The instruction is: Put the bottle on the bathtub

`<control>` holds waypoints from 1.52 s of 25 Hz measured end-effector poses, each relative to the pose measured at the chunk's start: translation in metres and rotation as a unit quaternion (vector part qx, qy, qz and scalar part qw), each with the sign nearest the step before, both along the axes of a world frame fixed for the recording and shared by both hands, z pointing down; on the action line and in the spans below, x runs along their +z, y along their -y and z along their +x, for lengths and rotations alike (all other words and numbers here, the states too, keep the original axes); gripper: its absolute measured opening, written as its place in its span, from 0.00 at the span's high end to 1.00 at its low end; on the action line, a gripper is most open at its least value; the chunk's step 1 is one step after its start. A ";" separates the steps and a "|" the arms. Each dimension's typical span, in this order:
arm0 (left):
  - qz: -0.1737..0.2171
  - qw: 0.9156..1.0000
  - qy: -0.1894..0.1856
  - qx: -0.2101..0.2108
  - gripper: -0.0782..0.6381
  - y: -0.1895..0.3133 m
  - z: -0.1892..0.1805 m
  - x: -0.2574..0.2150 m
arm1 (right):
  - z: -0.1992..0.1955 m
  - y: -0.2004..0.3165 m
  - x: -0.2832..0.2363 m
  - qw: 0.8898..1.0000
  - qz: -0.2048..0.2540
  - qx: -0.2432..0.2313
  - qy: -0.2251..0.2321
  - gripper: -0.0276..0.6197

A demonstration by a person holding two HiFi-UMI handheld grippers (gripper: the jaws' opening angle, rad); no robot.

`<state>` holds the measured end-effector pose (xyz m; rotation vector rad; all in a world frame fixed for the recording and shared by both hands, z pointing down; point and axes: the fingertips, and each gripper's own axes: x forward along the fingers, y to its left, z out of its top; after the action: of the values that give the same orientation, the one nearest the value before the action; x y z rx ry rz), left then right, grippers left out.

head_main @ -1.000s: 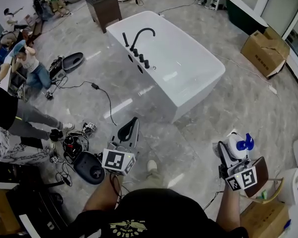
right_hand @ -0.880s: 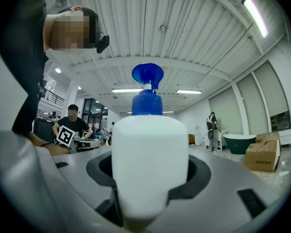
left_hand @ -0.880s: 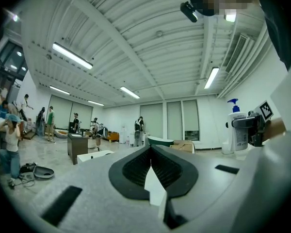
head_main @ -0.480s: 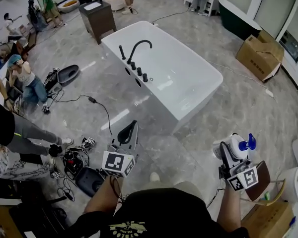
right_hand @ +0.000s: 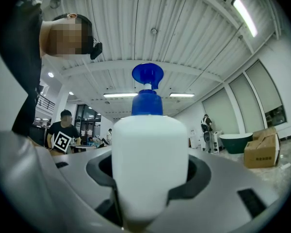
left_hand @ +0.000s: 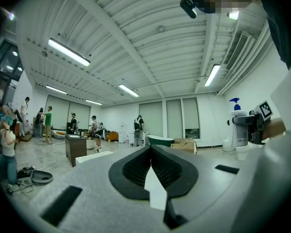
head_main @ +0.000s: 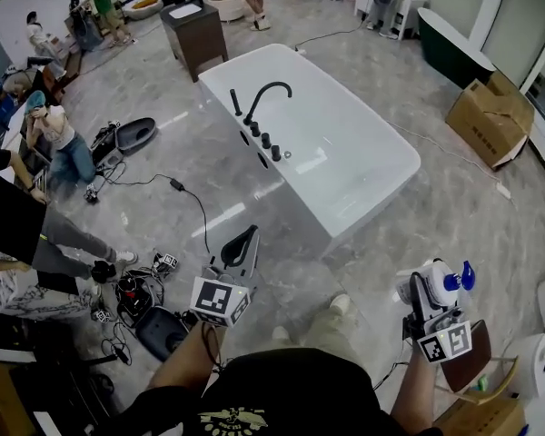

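Note:
My right gripper (head_main: 427, 293) is shut on a white pump bottle (head_main: 440, 278) with a blue pump head, held upright at the lower right of the head view. The bottle (right_hand: 149, 164) fills the right gripper view, clamped between the jaws. The white bathtub (head_main: 363, 189) with a black faucet (head_main: 265, 94) stands ahead on the floor, well beyond both grippers. My left gripper (head_main: 241, 243) is shut with nothing in it, low and left of the tub. In the left gripper view its pads (left_hand: 150, 166) meet, and the bottle (left_hand: 237, 127) shows far right.
Black cases and cables (head_main: 141, 284) lie on the floor at the left. Several people (head_main: 59, 134) sit or stand at the far left. A brown cabinet (head_main: 195, 30) stands behind the tub, cardboard boxes (head_main: 490, 116) to the right, and a dark green tub (head_main: 454, 48) at the back.
The view has shifted as I step forward; the bathtub sits slightly lower in frame. The right gripper with the bottle has dropped a little lower. Both grippers keep their states.

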<state>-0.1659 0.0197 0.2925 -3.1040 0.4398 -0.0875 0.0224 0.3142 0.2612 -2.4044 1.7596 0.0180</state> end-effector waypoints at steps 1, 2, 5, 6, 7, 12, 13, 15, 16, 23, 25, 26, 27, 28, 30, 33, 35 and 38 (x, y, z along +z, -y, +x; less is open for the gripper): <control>-0.002 1.000 0.000 -0.004 0.88 0.004 0.003 -0.001 | 0.006 0.005 -0.001 1.000 0.002 -0.002 0.001 0.56; -0.003 1.000 -0.002 -0.008 0.88 0.008 0.006 -0.003 | 0.013 0.010 -0.002 1.000 0.004 -0.005 0.000 0.56; -0.011 1.000 -0.013 -0.018 0.88 0.021 0.018 -0.007 | 0.033 0.029 -0.003 1.000 0.004 -0.017 -0.010 0.56; -0.017 0.999 -0.017 -0.024 0.88 0.026 0.022 -0.007 | 0.040 0.035 -0.002 1.000 0.002 -0.022 -0.013 0.56; -0.023 0.999 -0.022 -0.031 0.88 0.031 0.027 -0.008 | 0.047 0.040 -0.002 1.000 0.001 -0.026 -0.015 0.56; -0.027 0.998 -0.030 -0.039 0.88 0.039 0.060 -0.012 | 0.083 0.057 0.001 0.999 -0.010 -0.040 -0.018 0.56; -0.025 0.998 -0.030 -0.040 0.88 0.042 0.067 -0.012 | 0.091 0.060 0.003 0.999 -0.012 -0.042 -0.017 0.56; -0.026 0.998 -0.030 -0.045 0.88 0.048 0.079 -0.011 | 0.106 0.070 0.007 0.999 -0.014 -0.046 -0.013 0.55; -0.026 0.998 -0.030 -0.048 0.88 0.051 0.085 -0.011 | 0.113 0.075 0.008 0.999 -0.014 -0.050 -0.013 0.55; -0.019 0.997 -0.028 -0.074 0.88 0.065 0.130 -0.019 | 0.169 0.097 0.005 0.997 -0.011 -0.075 -0.011 0.56; -0.015 0.996 -0.031 -0.084 0.88 0.067 0.142 -0.024 | 0.184 0.103 0.004 0.996 -0.012 -0.087 -0.011 0.56; -0.013 0.995 -0.032 -0.089 0.88 0.068 0.147 -0.026 | 0.191 0.105 0.003 0.995 -0.012 -0.094 -0.013 0.56; -0.011 0.995 -0.033 -0.095 0.88 0.068 0.152 -0.027 | 0.198 0.107 0.002 0.995 -0.010 -0.100 -0.015 0.56; -0.010 0.994 -0.034 -0.100 0.88 0.068 0.158 -0.027 | 0.205 0.108 0.001 0.994 -0.009 -0.105 -0.017 0.56; -0.014 0.993 -0.038 -0.113 0.88 0.068 0.169 -0.028 | 0.223 0.109 -0.001 0.993 -0.005 -0.112 -0.021 0.55; -0.015 0.990 -0.049 -0.129 0.88 0.063 0.186 -0.034 | 0.250 0.107 -0.002 0.992 -0.003 -0.126 -0.018 0.55; -0.007 0.990 -0.051 -0.134 0.88 0.057 0.196 -0.038 | 0.263 0.107 0.000 0.991 -0.003 -0.133 -0.019 0.56; -0.003 0.989 -0.042 -0.139 0.88 0.052 0.199 -0.036 | 0.275 0.113 0.001 0.990 0.000 -0.140 -0.019 0.56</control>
<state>0.0330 -0.0320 0.2564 -3.0387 0.8749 0.0423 0.2978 0.2008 0.2619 -2.1470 2.0969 0.0295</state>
